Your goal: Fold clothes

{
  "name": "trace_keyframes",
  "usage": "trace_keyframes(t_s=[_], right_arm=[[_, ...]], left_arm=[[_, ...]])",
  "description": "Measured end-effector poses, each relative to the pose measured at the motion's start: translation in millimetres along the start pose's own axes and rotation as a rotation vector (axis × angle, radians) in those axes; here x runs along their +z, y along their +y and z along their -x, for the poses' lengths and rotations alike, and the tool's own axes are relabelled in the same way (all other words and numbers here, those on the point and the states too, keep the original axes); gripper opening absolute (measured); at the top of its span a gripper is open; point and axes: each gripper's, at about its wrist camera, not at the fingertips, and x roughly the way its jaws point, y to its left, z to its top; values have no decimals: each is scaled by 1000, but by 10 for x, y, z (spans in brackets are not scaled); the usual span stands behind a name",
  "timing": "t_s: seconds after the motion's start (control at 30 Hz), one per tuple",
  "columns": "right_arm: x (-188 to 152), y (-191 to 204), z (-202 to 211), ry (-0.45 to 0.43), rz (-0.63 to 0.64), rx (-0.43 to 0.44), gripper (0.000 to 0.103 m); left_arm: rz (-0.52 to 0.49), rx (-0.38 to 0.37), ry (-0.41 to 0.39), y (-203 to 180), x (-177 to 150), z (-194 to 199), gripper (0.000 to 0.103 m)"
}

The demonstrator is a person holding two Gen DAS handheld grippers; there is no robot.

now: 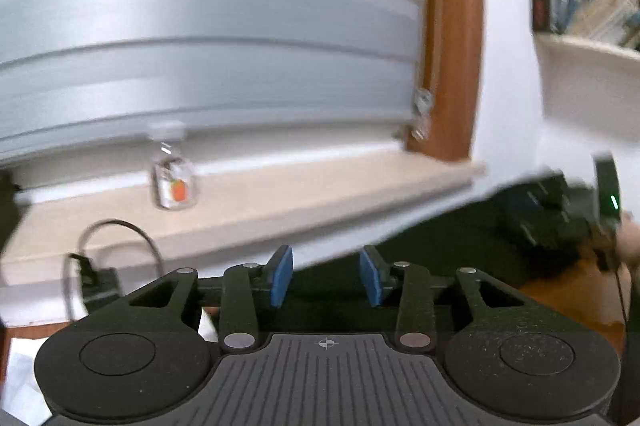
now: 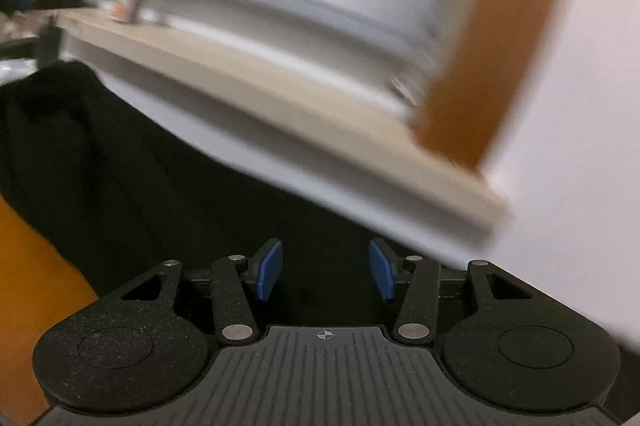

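No readable text is showing anywhere; the small jar point(image 1: 175, 182) on the windowsill point(image 1: 280, 202) is carrying only a blurred orange picture, no legible words.

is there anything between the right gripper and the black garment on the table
Nothing visible. The right gripper has its jaws apart with nothing in them, and the black cloth garment lies directly ahead on the orange wooden table, with no object between.

Grey shutter point(image 1: 208, 26), wood frame point(image 1: 452, 26), beige sill point(image 1: 300, 198).
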Motion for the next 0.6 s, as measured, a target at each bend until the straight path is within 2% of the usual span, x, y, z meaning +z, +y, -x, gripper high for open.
trace_keyframes(t_s=[0.1,0.17,0.3,0.4,0.53,0.6], right_arm=[[-215,-236,51,20,-103,0,48],[-271,-312,69,21,-154,1,49],[-363,-416,71,36,-227,6,50],[-469,-504,-1,78,-263,6,50],[-579,-602,-76,124,-305,32,51],[-626,-654,-101,142,-329,53,51]], left_arm=[[-12,-75,34,-101,78,-171,46],[-66,-100,71,-299,112,-422,49],[-148,-183,149,-738,109,-1167,51],[-235,-172,153,-967,126,-1681,54],[-221,-210,157,-929,56,-2178,56],[-197,-248,195,-857,-41,-2312,57]])
